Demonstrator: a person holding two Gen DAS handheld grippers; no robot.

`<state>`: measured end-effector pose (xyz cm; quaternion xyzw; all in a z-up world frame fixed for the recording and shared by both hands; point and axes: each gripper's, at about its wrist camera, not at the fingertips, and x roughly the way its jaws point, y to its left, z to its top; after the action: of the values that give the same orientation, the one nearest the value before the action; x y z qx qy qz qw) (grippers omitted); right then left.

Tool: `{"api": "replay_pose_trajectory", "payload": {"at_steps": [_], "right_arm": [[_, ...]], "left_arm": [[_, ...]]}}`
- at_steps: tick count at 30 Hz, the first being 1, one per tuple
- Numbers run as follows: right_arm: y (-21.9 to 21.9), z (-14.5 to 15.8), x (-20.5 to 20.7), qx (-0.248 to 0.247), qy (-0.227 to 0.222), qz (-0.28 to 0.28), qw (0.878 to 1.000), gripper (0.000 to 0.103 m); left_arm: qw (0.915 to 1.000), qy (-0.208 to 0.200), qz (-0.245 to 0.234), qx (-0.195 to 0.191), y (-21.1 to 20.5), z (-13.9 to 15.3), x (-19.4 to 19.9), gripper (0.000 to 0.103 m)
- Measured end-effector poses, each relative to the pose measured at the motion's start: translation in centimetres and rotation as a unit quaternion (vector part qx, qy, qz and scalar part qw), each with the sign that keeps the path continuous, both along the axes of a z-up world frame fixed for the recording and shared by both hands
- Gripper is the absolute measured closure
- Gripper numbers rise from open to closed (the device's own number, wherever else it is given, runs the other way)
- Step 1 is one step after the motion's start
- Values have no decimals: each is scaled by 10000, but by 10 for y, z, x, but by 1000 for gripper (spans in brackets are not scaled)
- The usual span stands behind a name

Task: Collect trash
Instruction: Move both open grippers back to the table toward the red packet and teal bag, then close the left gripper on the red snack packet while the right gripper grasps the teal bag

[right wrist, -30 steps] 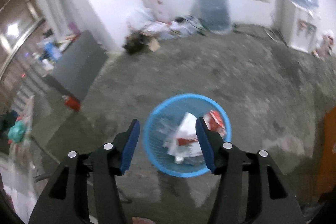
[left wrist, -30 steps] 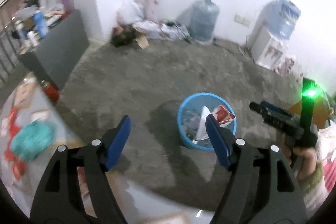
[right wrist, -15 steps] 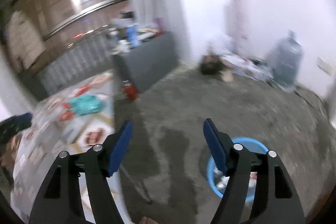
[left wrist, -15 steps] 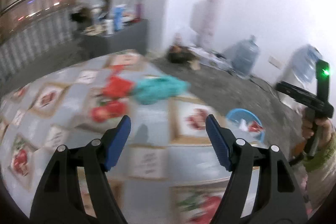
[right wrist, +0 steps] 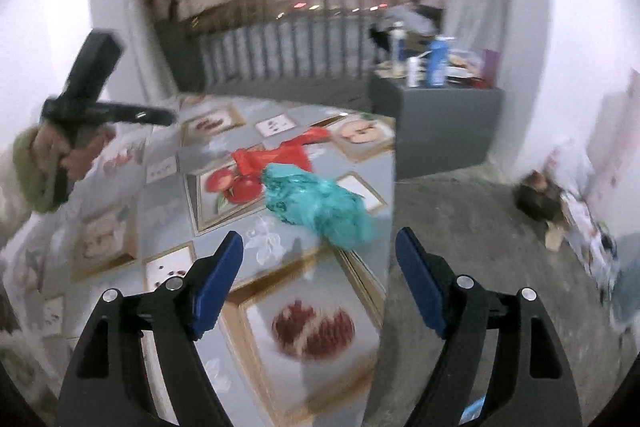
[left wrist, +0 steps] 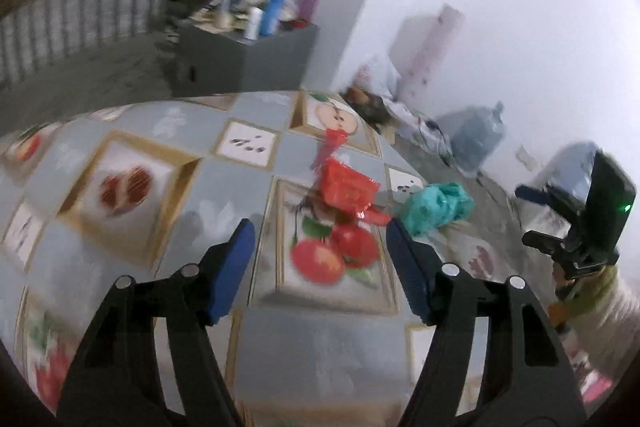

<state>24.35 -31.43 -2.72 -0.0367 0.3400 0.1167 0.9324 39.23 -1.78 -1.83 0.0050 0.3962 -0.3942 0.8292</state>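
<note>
I am bringing both grippers over the surface (left wrist: 248,343). The left gripper (left wrist: 320,269) has jaws apart, just narrowing, nothing between them. The right gripper (right wrist: 318,285) has jaws wide, just widening, empty. Trash: the red wrapper (left wrist: 346,187) is lying just beside the teal bag (right wrist: 320,205), the bag nearest the surface's edge. Risk: frames are blurring; a hasty reach could nudge the bag off that edge.
</note>
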Motion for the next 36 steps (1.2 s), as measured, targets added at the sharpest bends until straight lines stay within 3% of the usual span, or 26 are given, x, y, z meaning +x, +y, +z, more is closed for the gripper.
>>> {"api": "replay_pose_trajectory", "payload": {"at_steps": [6,11,14,17,21,30,36], "right_arm": [[7,-15,44,-83,258,343,9990,27],[12,-29,60,-211,422,456,9978,27],[14,-35,63,-264,521,547,9968,27],[18,-39,63,-363,548,621,9959,34],[18,-43,62,-432,618,633,9951,50],[25,-42,60,-524,658,707,9939,56],[33,-40,32,-557,787,758,9925,57]], "left_arm": [[9973,278,-513,451,-66,-34,46,50],[9941,189,-652,841,-97,-49,57,67],[9880,-17,-931,1229,-112,-59,49,81],[9832,-372,-1055,1441,-118,-59,41,83],[9808,-508,-1115,1515,-120,-59,38,90],[9784,-690,-1091,1615,-119,-60,30,98],[9769,-700,-1118,1680,-106,-60,5,99]]}}
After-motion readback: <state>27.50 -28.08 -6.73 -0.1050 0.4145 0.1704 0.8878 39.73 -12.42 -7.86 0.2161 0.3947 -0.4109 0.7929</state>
